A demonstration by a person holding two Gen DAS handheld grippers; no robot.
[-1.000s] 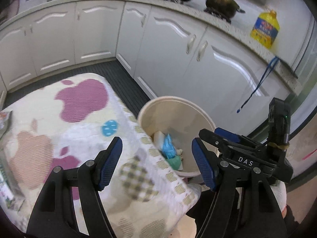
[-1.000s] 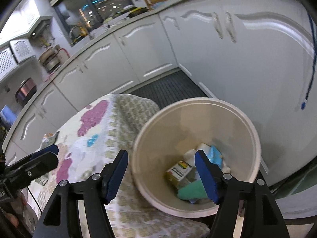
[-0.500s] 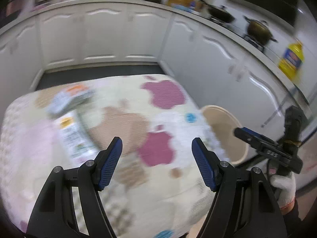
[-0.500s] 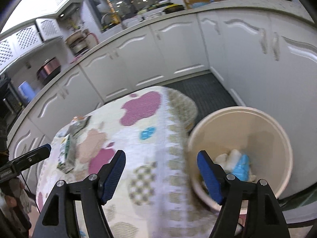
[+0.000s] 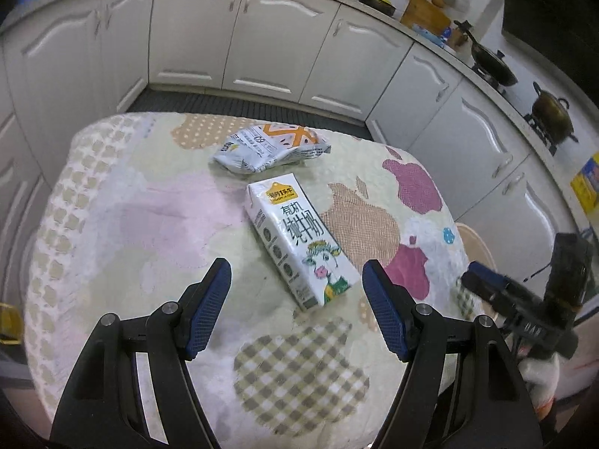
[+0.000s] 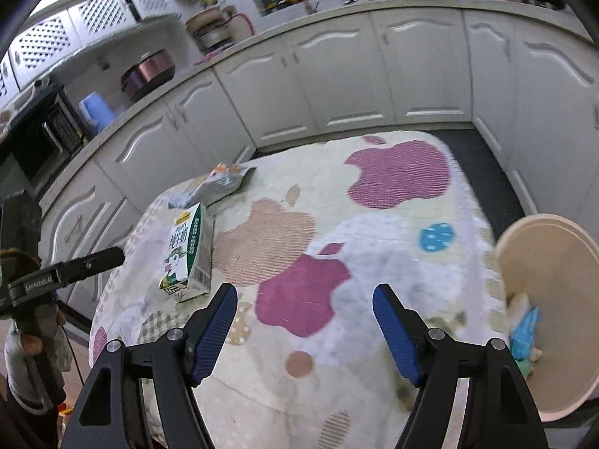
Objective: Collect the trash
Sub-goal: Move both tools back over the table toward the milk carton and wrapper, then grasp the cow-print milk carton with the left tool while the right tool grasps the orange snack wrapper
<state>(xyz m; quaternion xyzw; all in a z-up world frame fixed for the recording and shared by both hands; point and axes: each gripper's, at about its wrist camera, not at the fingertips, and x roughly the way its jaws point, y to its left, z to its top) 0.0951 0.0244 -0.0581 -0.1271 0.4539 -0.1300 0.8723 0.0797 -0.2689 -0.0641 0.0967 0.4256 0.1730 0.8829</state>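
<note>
1. Milk carton (image 5: 299, 239): lies flat on the patterned tablecloth (image 5: 131, 224); long axis runs diagonally, top end toward the snack wrapper (image 5: 271, 147), base toward the left gripper (image 5: 295, 310).
2. Left gripper: fingers wide apart, nothing between them, just short of the carton's base.
3. Right gripper (image 6: 305, 331): jaws have just been opening, wide and empty, above the cloth.
4. Bin (image 6: 554, 262): beside the table, trash inside.

Both grippers, L (image 5: 295, 293) & R (image 6: 305, 321): jaws apart, empty.
</note>
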